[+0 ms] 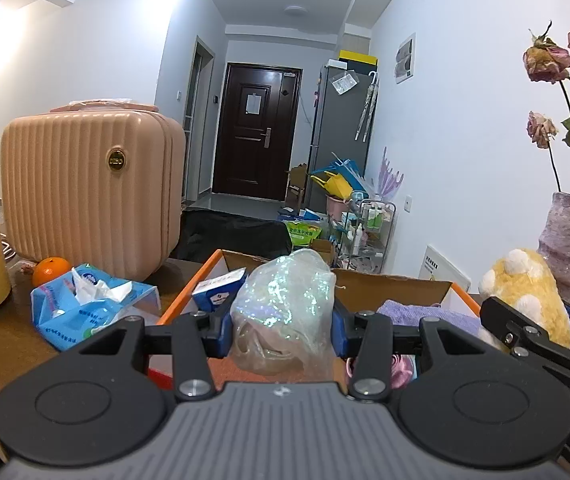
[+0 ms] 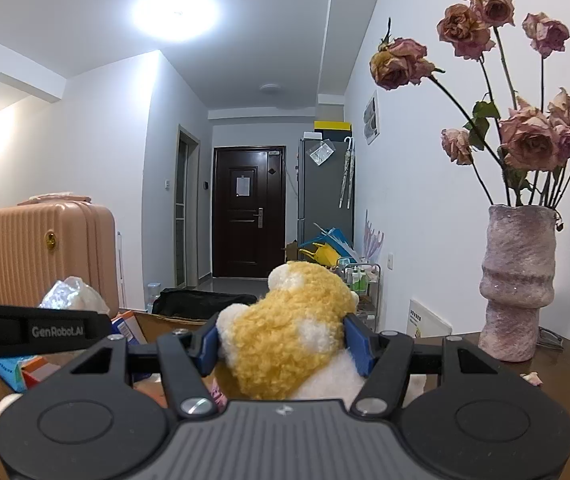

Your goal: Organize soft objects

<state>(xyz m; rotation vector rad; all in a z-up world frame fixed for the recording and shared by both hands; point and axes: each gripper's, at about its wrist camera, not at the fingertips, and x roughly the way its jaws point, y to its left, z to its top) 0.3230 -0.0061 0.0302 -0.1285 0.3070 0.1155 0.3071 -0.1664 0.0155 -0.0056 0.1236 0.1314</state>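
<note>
1. As seen from the left wrist view, the left gripper [image 1: 281,330] is clamped on a clear plastic bag [image 1: 283,312] with something soft and beige inside; blue pads press both its sides. The bag hangs above the cardboard box [image 1: 395,290], which already holds a purple towel [image 1: 425,314] and a blue carton [image 1: 219,292].
2. Same view, right edge: the right gripper [image 1: 541,322] carries a yellow plush toy [image 1: 525,296] just beside the box. A tissue pack [image 1: 93,304], orange [image 1: 51,269] and pink suitcase [image 1: 93,192] sit to the left, untouched.
3. Handling guess for the bag: light, crinkly, probably slippery film; it squashes easily, so a grip across the bulky middle looks safest.
4. In the right wrist view, the right gripper [image 2: 283,340] is closed on the plush toy [image 2: 285,328], pads sunk into the fur at its midsection. The vase [image 2: 519,280] of dried roses stands near on the right.
5. The toy likely is light, springy, not fragile; a body grip suits it. The vase could tip if bumped.
</note>
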